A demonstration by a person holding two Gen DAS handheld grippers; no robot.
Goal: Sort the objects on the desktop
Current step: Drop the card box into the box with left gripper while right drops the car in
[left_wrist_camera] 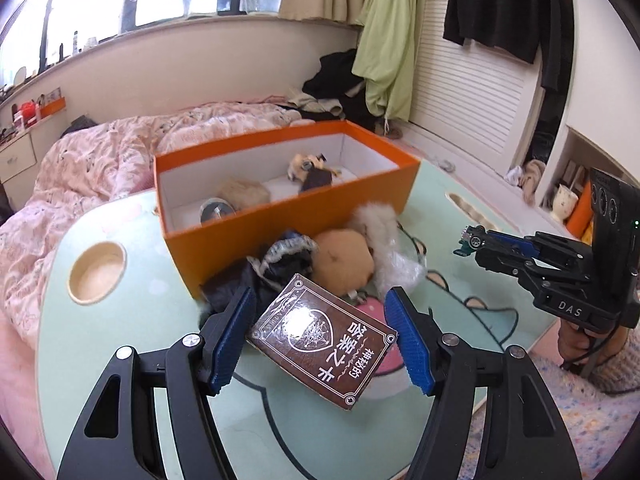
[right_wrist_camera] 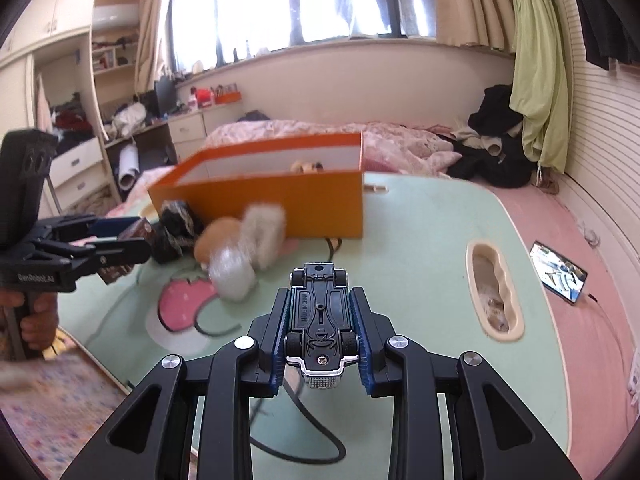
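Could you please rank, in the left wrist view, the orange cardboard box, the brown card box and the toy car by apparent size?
1. Orange cardboard box, largest.
2. Brown card box, though it looms because it sits close to the camera.
3. Toy car, clearly smallest, held farther off.

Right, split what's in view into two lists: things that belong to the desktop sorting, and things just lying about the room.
Part of the job:
- orange box
- brown book, between the left gripper's pads
- toy car, clamped upside down in the right gripper
- plush toys in front of the box

Just lying about:
- phone
- pink quilt
- green garment
- dark clothes pile
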